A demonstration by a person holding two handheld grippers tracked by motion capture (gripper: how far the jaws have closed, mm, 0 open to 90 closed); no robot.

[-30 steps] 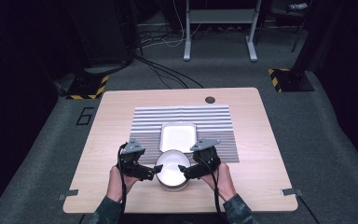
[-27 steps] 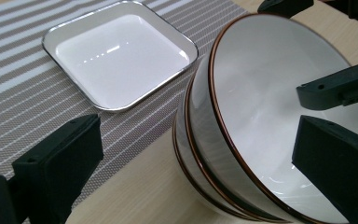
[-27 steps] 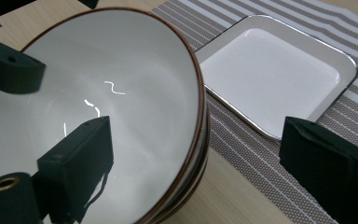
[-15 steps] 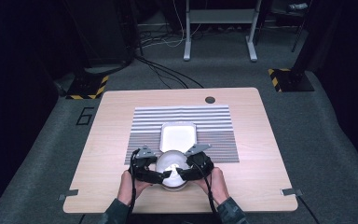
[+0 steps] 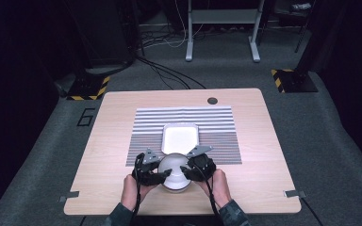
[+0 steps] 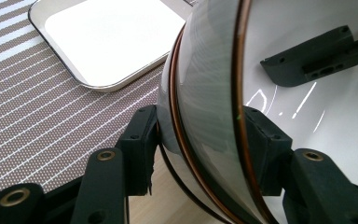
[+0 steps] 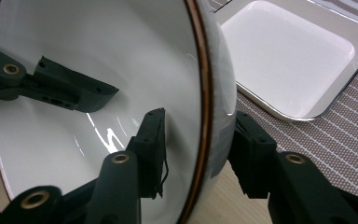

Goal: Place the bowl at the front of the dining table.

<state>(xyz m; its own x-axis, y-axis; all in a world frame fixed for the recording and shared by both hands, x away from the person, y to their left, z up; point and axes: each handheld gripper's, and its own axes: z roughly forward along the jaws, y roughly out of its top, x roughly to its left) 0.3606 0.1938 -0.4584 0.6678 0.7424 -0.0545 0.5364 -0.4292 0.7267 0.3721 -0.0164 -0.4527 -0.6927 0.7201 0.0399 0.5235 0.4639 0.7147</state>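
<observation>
- Left gripper (image 5: pixel 166 174) jaws, just closing, straddled the white bowl (image 5: pixel 175 175) wall, pads touching.
- Right gripper (image 5: pixel 184 170) likewise, gripping the opposite rim.
- Bowl empty; square tray (image 5: pixel 180 138) empty.

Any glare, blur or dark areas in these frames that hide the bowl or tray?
High view: table evenly lit, surroundings very dark; the tray is blown out white. Left gripper view: the bowl is close, its wall mirrors the striped mat; streaks of glare inside. Right gripper view: glare streaks in the bowl, tray sharp.
</observation>
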